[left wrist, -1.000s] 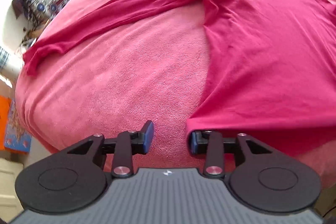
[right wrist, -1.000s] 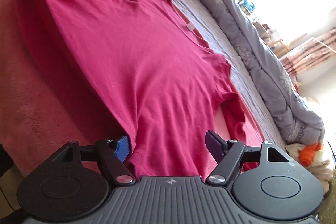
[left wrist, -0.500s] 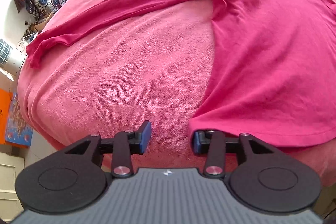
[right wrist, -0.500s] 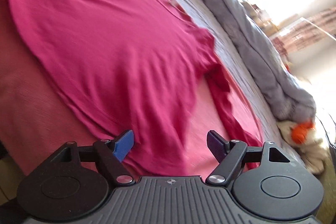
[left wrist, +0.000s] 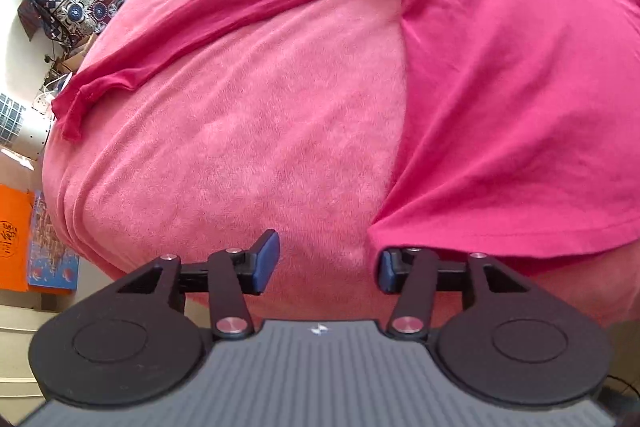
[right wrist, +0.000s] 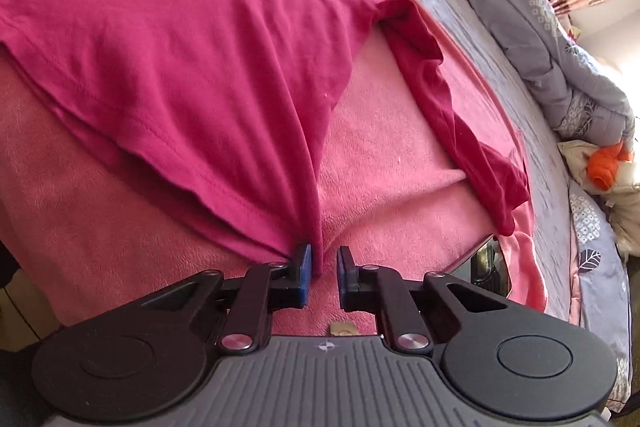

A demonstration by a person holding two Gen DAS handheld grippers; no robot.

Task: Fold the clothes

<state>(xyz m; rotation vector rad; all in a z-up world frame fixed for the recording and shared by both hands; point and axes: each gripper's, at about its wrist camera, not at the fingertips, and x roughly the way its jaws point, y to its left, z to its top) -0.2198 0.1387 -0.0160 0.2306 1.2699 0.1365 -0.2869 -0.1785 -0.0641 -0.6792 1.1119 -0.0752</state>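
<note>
Red shirt point(left wrist: 520, 87) spread flat on bed point(left wrist: 240, 147) for folding; left tongs point(left wrist: 326, 267) wide apart, empty, beside hem corner; right tongs point(right wrist: 323, 273) narrowed around opposite hem corner, grip uncertain.

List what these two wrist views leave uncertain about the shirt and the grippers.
- Left wrist view: shirt collar cut off by the top edge.
- Right wrist view: whether the right gripper pinches the hem corner; the fabric fold hides the contact.
- Left gripper: hem corner partly hidden behind the right finger.

Matt cloth shirt point(left wrist: 500, 75), fuzzy blanket point(left wrist: 248, 131)
</note>
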